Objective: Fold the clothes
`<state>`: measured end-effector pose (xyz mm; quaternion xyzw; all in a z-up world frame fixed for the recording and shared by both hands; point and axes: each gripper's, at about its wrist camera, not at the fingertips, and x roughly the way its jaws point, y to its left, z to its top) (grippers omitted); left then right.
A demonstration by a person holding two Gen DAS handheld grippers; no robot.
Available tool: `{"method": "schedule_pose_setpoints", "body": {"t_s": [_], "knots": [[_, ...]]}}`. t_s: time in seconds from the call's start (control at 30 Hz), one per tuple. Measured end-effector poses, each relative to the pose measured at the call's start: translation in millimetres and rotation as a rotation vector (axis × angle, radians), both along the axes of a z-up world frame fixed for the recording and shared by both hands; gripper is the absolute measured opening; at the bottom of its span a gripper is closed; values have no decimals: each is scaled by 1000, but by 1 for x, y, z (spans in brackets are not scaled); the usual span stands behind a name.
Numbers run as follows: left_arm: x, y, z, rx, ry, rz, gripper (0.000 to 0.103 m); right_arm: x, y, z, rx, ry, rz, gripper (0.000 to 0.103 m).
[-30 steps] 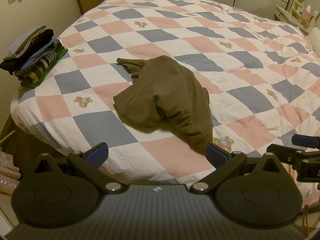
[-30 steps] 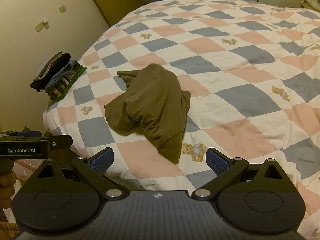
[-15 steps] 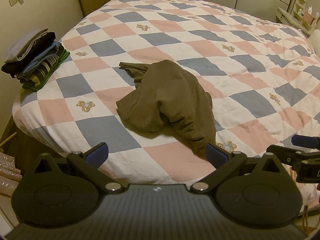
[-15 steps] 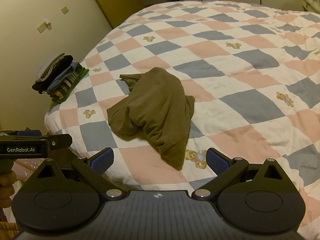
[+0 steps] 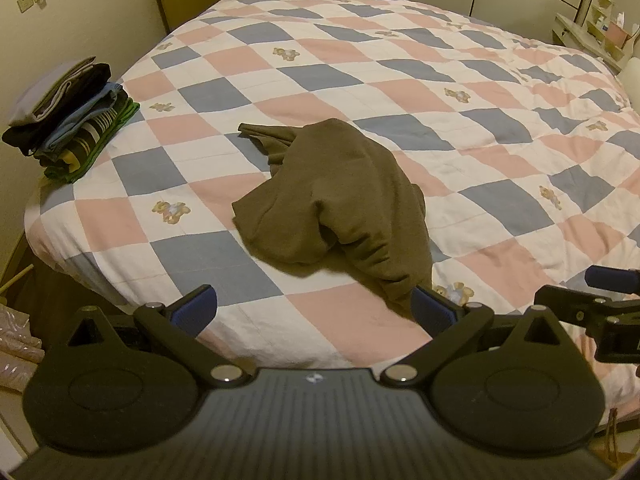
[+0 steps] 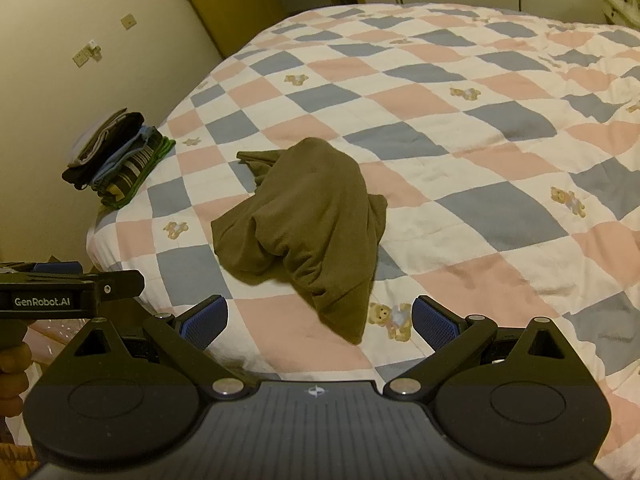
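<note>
A crumpled olive-brown garment point(image 5: 340, 196) lies in a heap on the checkered quilt point(image 5: 400, 72) near the bed's front edge; it also shows in the right wrist view point(image 6: 308, 220). My left gripper point(image 5: 314, 312) is open and empty, held over the front edge just short of the garment's near tip. My right gripper point(image 6: 320, 320) is open and empty, its jaws wide on either side of the garment's near tip, above the quilt point(image 6: 480, 120).
A stack of folded clothes point(image 5: 68, 120) sits on the bed's left corner by the wall, also in the right wrist view point(image 6: 116, 156). The right gripper's body point(image 5: 592, 312) shows at the left view's right edge. Shelves point(image 5: 600, 32) stand far right.
Both grippers have pulled back and risen slightly, so the garment sits a little lower and farther in both views. The garment has not moved. Both jaws stay open.
</note>
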<state>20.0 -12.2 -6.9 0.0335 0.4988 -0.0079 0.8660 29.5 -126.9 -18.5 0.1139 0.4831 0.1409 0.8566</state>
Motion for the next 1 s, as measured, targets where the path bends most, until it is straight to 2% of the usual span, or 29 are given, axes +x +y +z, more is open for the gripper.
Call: {"method": "schedule_pose_setpoints", "body": {"t_s": [0.67,1.0], "knots": [[0,6,-9,-32,44,6,102,7,2,1,3,0,43,101],[17,21,-29,-44,93,-12,102,21,12,-11,1,41,49,101]]}}
